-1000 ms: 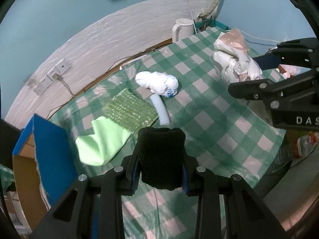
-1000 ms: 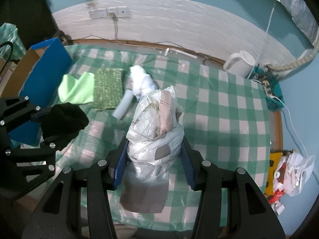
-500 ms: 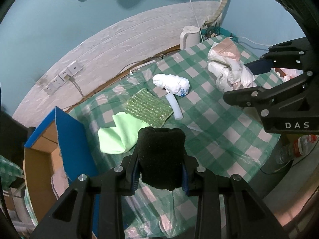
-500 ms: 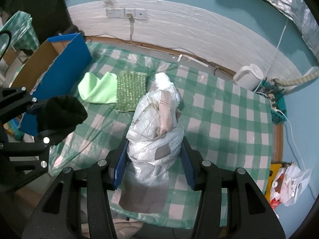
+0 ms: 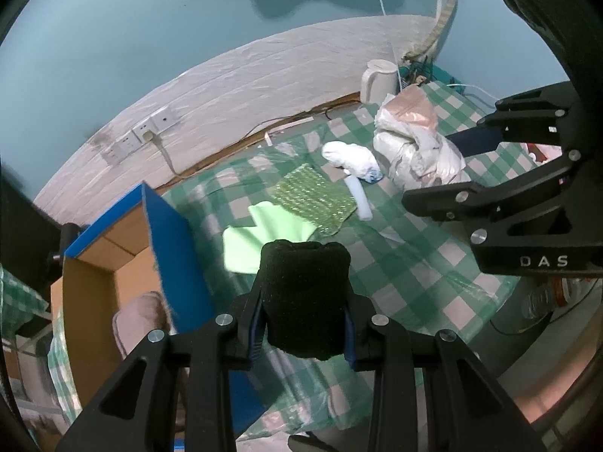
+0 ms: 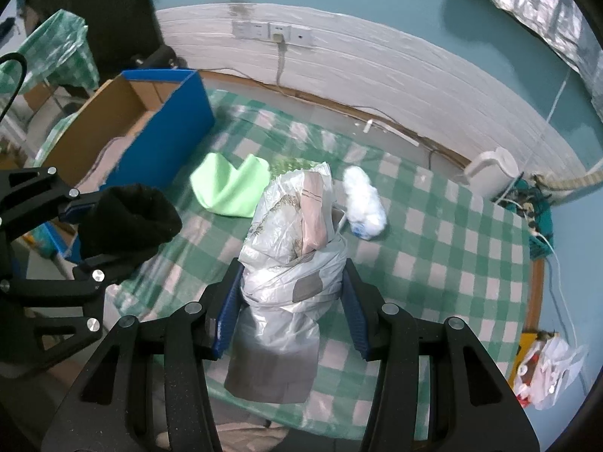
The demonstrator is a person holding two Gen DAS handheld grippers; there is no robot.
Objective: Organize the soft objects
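Observation:
My left gripper [image 5: 305, 320] is shut on a black knitted piece [image 5: 306, 293], held above the table's front left corner, close to the blue cardboard box [image 5: 166, 241]. My right gripper [image 6: 290, 305] is shut on a white plastic bag stuffed with cloth [image 6: 294, 248], held above the checked table [image 6: 444, 271]. On the table lie a light green cloth [image 5: 260, 237], a green bubble-wrap sheet [image 5: 312, 199], a white bundle [image 5: 350, 158] and a pale foam tube [image 5: 360, 203]. A pinkish soft item [image 5: 139, 320] lies inside the box.
A white kettle [image 6: 490, 173] stands at the table's far right corner by cables. Wall sockets [image 6: 271, 32] sit on the back wall. A plastic bag with items [image 6: 542, 369] lies on the floor at right. Another checked table [image 6: 56, 49] is at far left.
Both grippers have drawn back and to the left with their loads. The blue box has come into fuller view, with its inside showing.

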